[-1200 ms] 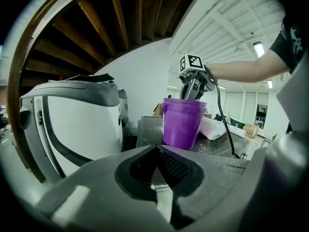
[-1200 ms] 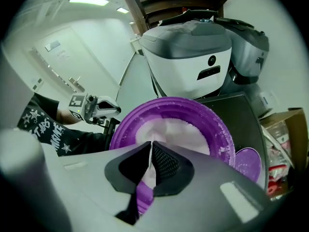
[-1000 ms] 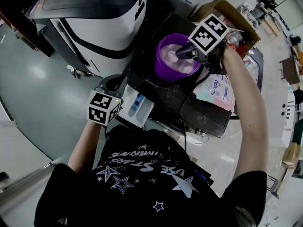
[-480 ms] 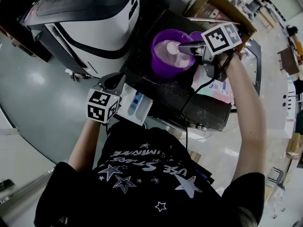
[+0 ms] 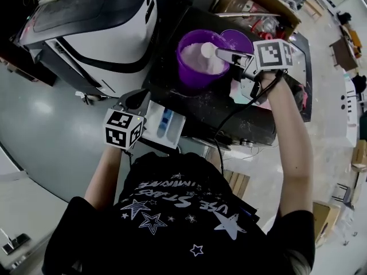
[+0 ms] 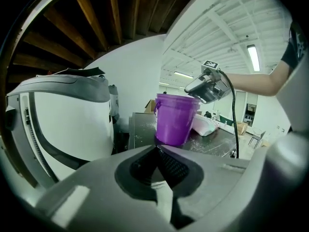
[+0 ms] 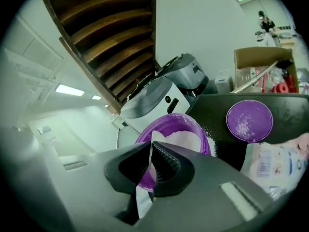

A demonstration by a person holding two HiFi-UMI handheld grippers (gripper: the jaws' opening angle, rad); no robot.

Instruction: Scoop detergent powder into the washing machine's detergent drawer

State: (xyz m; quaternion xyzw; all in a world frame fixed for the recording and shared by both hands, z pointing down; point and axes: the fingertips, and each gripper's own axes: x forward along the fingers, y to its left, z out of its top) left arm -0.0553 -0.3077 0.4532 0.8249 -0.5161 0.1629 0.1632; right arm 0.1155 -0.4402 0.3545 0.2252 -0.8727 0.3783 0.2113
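Note:
The purple bucket [image 5: 195, 73] of white powder stands on the dark table top [image 5: 229, 119]. My right gripper [image 5: 225, 55] is shut on the handle of a white scoop [image 5: 207, 50], whose bowl hangs over the powder. In the right gripper view the scoop handle [image 7: 143, 199] runs between the shut jaws above the bucket [image 7: 193, 124]. The white detergent drawer [image 5: 166, 124] with a blue compartment sticks out below the table edge. My left gripper [image 5: 136, 101] sits at the drawer's left edge, jaws shut with a white edge between them. The bucket [image 6: 175, 117] shows ahead of it.
The white washing machine [image 5: 97, 27] stands left of the table. A purple lid [image 5: 239, 39] lies behind the bucket, a detergent bag [image 7: 280, 163] right of it, and a cardboard box [image 5: 255, 4] of items at the back. Spilled powder dusts the table top.
My right gripper has drawn back to the right and the scoop's bowl now shows above the powder. The left gripper stays at the drawer.

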